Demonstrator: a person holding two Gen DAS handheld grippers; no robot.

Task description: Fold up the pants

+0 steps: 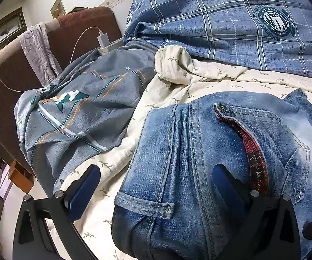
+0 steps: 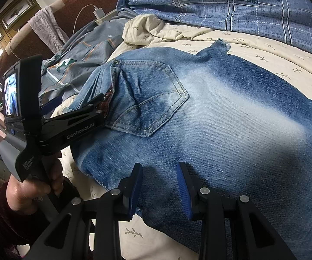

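Right fingers (image 2: 159, 186) part-open over jeans (image 2: 221, 112)

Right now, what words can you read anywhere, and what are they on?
"GenRobot.AI": white letters on the side of the left gripper.
Small white print on the black tab below it: too small to read.
Round emblem on the blue plaid bedding: ring lettering too blurred and warped to read.

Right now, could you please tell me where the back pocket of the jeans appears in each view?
Left wrist view: the back pocket sits right of centre, its red plaid lining beside it.
Right wrist view: the back pocket sits left of centre, just right of the left claw.
Shared landmark: the white charger plugged in by the headboard.
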